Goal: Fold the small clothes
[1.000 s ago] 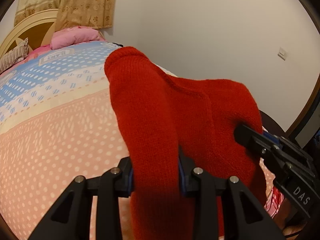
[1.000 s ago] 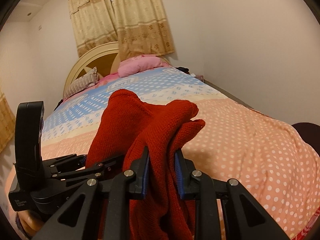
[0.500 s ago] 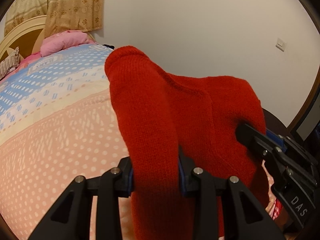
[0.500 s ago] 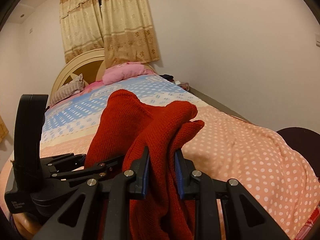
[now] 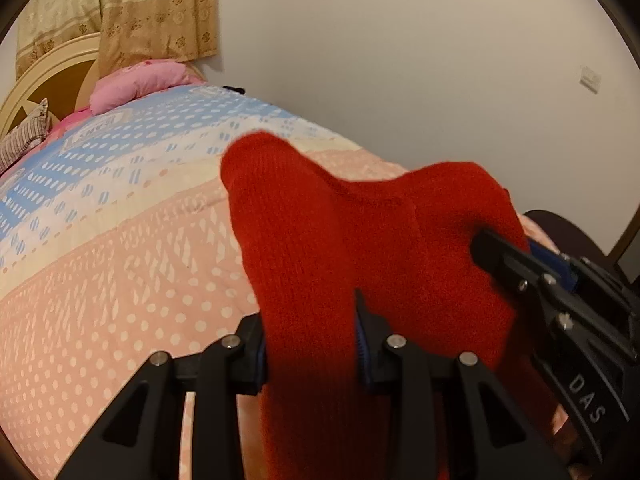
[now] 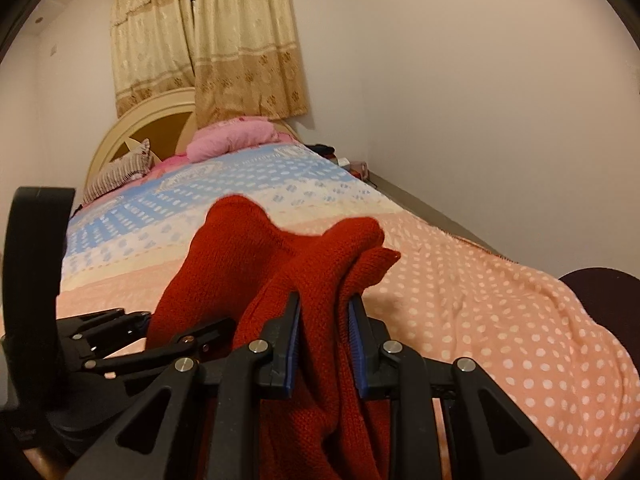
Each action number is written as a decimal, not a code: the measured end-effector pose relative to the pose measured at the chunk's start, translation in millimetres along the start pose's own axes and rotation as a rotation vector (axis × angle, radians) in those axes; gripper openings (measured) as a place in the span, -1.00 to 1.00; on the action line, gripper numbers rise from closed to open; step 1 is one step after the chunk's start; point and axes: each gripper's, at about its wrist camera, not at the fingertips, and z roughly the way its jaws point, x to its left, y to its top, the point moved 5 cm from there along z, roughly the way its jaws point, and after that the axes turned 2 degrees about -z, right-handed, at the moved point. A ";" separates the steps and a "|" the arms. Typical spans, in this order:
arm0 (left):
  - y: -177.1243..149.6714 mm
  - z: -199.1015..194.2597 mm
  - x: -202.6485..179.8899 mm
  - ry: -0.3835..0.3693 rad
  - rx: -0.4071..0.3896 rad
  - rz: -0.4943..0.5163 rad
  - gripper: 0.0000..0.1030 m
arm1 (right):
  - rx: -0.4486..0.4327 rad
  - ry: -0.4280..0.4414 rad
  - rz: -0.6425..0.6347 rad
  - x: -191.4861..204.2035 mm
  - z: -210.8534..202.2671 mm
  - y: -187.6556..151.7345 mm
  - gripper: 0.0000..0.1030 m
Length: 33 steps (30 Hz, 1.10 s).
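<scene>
Gripping red knitted garment (image 5: 320, 248) in both left hand-held gripper (image 5: 310, 344) and right hand-held gripper (image 6: 323, 344), clamped; keeping edges level while lowering onto bedspread (image 6: 480, 300) ahead.

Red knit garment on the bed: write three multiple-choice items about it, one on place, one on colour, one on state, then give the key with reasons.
1. Where is the pink pillow?
A. At the headboard end of the bed
B. On the floor
C. Under the garment

2. What colour is the knit garment?
A. Blue
B. Red
C. White

3. How is the garment held?
A. By the left claw only
B. Lying loose on the bedspread
C. By both the left claw and the right claw

Key: 1 A, it lies against the headboard; 2 B, the knit is red in both views; 3 C, each claw's pads press on the fabric.
</scene>
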 end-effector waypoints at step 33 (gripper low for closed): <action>-2.0 58.6 25.0 -0.009 0.146 -0.184 0.08 | 0.304 0.012 0.137 -52.1 116.5 -26.6 -0.59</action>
